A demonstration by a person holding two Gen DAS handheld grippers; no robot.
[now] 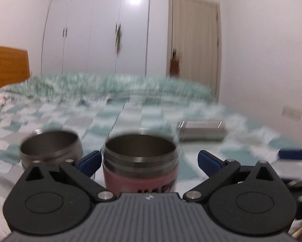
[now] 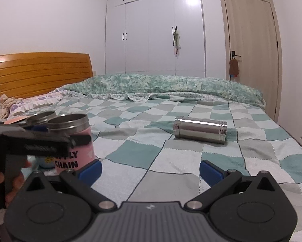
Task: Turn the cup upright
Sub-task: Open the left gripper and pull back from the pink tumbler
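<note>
Left wrist view – pink cup (image 1: 139, 173) upright between spread left gripper (image 1: 148, 162), right gripper (image 2: 149, 170) spread, empty.

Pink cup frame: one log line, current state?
pink cup: upright, mouth up | left gripper: open around it | right gripper: open, empty | steel cup: on its side on bedspread

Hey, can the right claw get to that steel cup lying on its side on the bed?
Probably yes. The right claw is open and holds nothing, and the steel cup lies ahead of it, slightly right, with only bare checkered quilt between. The pink cup and left claw sit well off to the left.
</note>
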